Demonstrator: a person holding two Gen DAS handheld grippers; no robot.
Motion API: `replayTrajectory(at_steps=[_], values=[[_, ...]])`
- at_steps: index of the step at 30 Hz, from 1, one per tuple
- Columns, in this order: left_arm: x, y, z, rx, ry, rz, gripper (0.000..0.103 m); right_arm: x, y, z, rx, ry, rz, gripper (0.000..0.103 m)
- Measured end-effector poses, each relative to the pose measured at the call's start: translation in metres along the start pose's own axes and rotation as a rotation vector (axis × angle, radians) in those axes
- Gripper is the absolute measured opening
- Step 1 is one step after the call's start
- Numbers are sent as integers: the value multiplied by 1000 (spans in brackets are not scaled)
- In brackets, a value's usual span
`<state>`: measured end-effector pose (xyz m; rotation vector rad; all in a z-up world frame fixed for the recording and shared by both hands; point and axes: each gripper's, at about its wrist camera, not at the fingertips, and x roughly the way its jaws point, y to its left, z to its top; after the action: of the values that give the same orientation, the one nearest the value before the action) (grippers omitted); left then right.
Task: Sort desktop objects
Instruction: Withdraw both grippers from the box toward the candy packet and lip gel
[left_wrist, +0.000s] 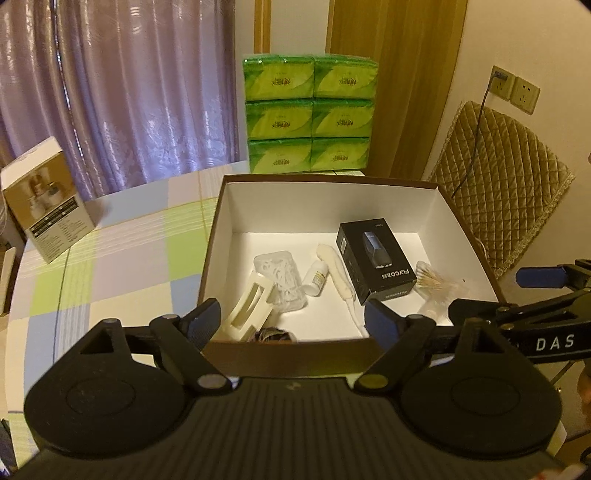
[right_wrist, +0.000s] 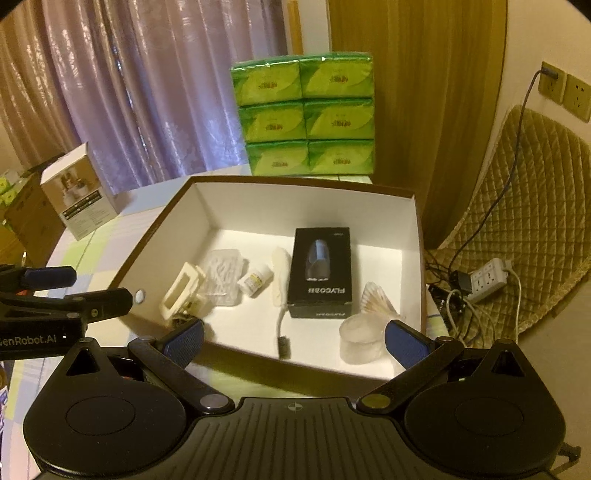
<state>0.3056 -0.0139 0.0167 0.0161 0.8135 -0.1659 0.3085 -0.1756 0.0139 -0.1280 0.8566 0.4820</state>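
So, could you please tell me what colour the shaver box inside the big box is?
Black, with white lettering; the shaver box shows best in the right wrist view.

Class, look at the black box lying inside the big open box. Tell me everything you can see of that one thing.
The black box is a small rectangular retail carton, apparently matte cardboard, closed. It lies flat on the white floor of the big open box, right of centre. Its top face shows a dark device picture and the white word FLYCO, upside down from here. A long cream-white item lies along its left side, and a clear tub of cotton swabs sits by its near right corner; contact is unclear. Neither gripper holds it.
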Motion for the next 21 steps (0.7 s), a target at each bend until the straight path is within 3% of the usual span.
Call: replayTrajectory(at_steps=[21], values=[[-62,-1,-55,-16,-12,-5,84,-35,27,-48,-66,49,32,101]])
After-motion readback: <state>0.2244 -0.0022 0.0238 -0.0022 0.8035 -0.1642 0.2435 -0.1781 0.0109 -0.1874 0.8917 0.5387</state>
